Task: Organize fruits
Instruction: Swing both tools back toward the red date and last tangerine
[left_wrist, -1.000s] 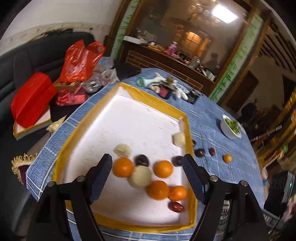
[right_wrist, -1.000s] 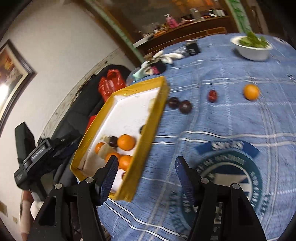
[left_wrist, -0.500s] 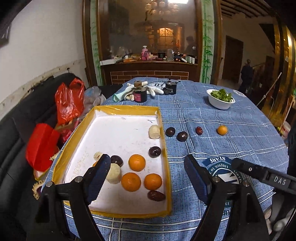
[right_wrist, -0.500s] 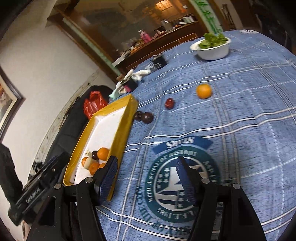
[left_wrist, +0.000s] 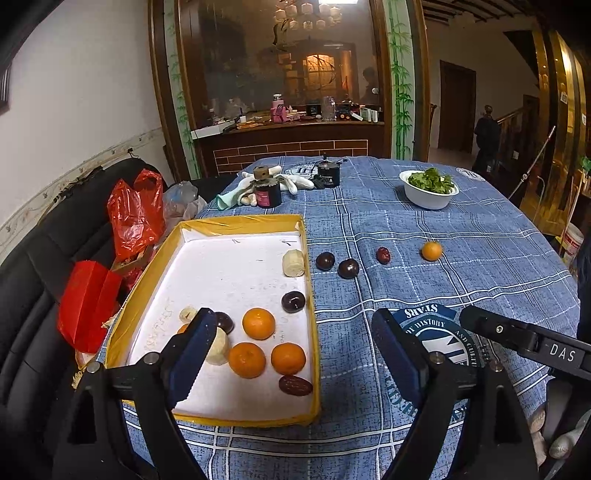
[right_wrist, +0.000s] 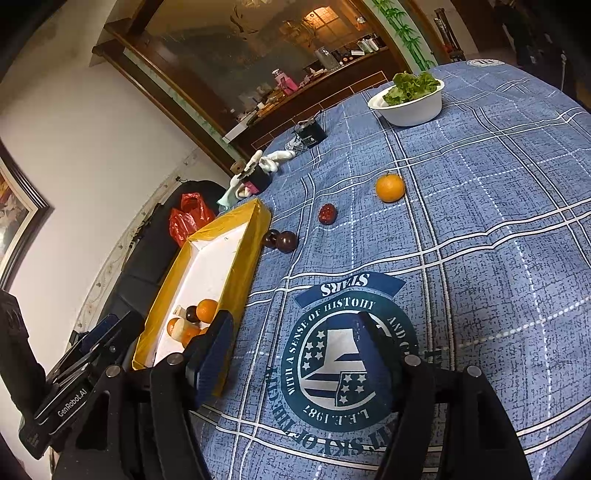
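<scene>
progress: partway | tray (left_wrist: 308, 310) at table's left edge holds most fruit | left out beside its right wall: two plums (left_wrist: 336, 264), date (left_wrist: 383, 255), orange (left_wrist: 431, 250) | left tongs (left_wrist: 291, 354) released, empty | right tongs (right_wrist: 295, 350) released, empty

tablecloth (right_wrist: 480, 258) reads "stars", "1987"; left claw (right_wrist: 66, 402) housing "genrobot.ai".

Several fruits are held in the tray (left_wrist: 312, 280), while four more (left_wrist: 348, 268) are laid on the tablecloth (left_wrist: 461, 280) to its right.
</scene>
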